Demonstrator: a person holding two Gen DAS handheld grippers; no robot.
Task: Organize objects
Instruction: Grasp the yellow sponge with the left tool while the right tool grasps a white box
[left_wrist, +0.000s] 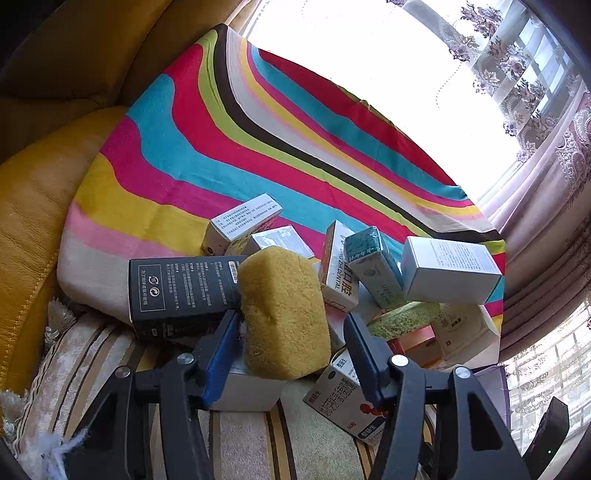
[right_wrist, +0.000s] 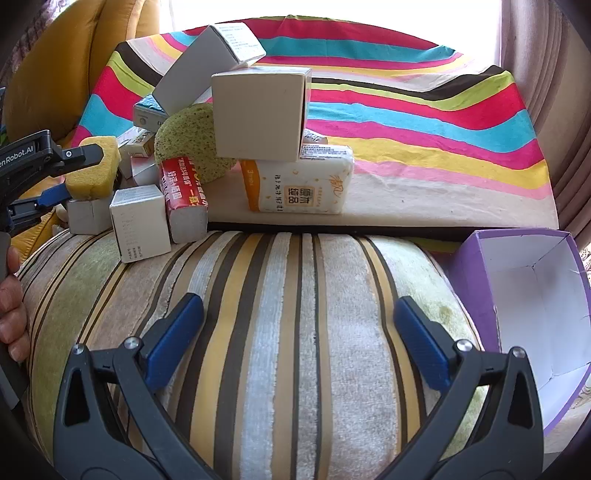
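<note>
A yellow sponge (left_wrist: 284, 314) lies on a white box in a pile of small boxes. My left gripper (left_wrist: 291, 332) is open with its blue fingers on either side of the sponge; the left finger touches it and the right finger stands apart. The sponge (right_wrist: 96, 166) and left gripper (right_wrist: 79, 171) also show in the right wrist view at far left. My right gripper (right_wrist: 299, 325) is open and empty above a striped cushion (right_wrist: 288, 295). An empty purple box (right_wrist: 532, 295) lies to its right.
The pile holds a black box (left_wrist: 177, 291), a green sponge (right_wrist: 188, 144), a tissue pack (right_wrist: 303, 181), a red pack (right_wrist: 183, 192) and several white boxes. A rainbow-striped cloth (left_wrist: 236, 147) lies behind. A yellow leather sofa (left_wrist: 33, 206) is on the left, curtains on the right.
</note>
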